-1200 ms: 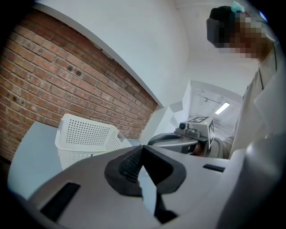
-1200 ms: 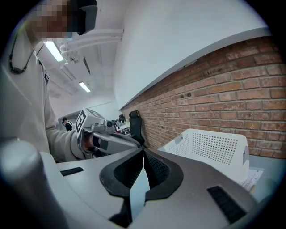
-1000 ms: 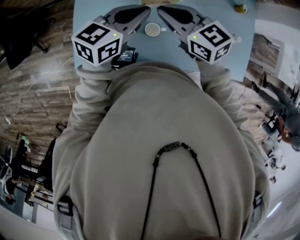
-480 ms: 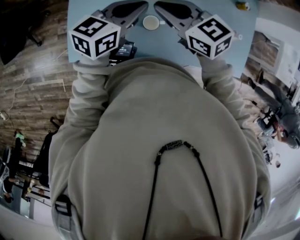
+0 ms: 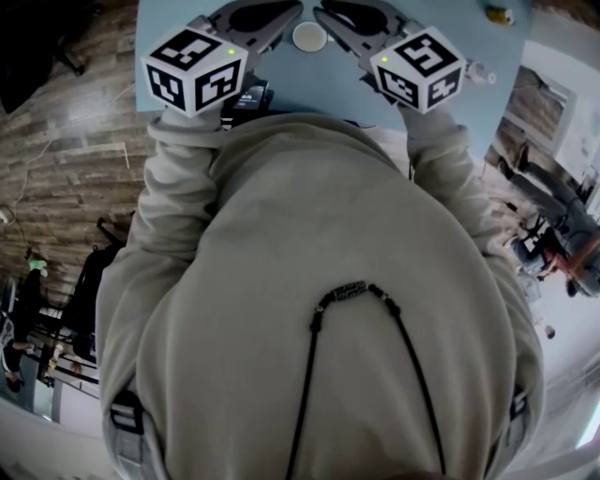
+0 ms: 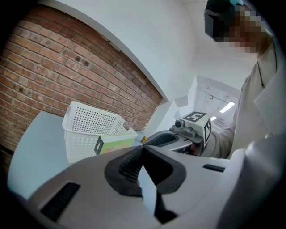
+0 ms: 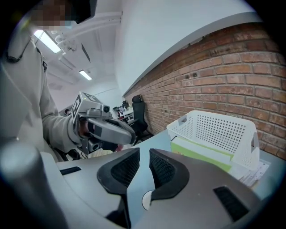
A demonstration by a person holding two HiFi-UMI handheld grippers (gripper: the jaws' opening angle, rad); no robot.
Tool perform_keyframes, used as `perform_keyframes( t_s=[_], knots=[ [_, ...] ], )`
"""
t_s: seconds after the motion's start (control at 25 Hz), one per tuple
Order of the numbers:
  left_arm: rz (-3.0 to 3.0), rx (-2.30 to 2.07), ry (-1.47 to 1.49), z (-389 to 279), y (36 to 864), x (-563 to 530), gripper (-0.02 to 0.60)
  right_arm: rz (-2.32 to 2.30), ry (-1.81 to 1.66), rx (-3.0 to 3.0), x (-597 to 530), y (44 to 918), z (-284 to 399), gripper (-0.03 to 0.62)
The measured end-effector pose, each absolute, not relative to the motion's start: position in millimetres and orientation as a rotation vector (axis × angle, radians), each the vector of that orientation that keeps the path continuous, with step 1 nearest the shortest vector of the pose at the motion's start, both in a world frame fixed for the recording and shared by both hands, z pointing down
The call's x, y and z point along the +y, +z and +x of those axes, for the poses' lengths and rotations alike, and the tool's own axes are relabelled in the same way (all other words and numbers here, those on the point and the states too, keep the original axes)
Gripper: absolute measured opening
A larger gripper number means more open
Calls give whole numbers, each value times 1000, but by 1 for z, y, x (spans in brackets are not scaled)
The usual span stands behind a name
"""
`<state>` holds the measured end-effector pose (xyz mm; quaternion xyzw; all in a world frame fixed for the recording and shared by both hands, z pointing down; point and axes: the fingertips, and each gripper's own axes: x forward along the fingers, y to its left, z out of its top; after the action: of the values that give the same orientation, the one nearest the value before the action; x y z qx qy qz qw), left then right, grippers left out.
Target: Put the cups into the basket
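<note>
Blue table point(image 5: 309, 89) by a brick wall, and the cup point(image 5: 309, 37) is sitting just under the right gripper point(image 7: 144, 155) tips, with the basket point(image 7: 214, 134) ahead to its right. Its jaws have just been cracking open, narrow with nothing between them, and the left gripper point(image 6: 142, 150) is pinched together. Guessing it's lining up the first grab, so they're needing to go wider.

Cup point(image 5: 309, 37) on surface point(image 5: 309, 89), about mid-width. Dark flat object point(image 5: 248, 98) on surface, left of cup, nearer person. Small object point(image 5: 500, 15) far right on surface. Basket point(image 7: 219, 134) on surface, brick wall point(image 7: 232, 67) behind it. Box point(image 7: 201, 154) against basket's near wall. Papers point(image 7: 254, 172) at basket's right corner.
</note>
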<state>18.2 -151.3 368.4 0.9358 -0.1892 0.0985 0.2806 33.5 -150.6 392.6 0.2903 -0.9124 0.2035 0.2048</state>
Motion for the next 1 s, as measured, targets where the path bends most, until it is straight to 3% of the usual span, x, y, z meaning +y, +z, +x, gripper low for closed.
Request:
perform_keyframes(
  t_s=[1.0],
  knots=[
    [2417, -566, 323, 16, 410, -154, -3, 757, 582, -2385, -156, 485, 51, 218]
  ],
)
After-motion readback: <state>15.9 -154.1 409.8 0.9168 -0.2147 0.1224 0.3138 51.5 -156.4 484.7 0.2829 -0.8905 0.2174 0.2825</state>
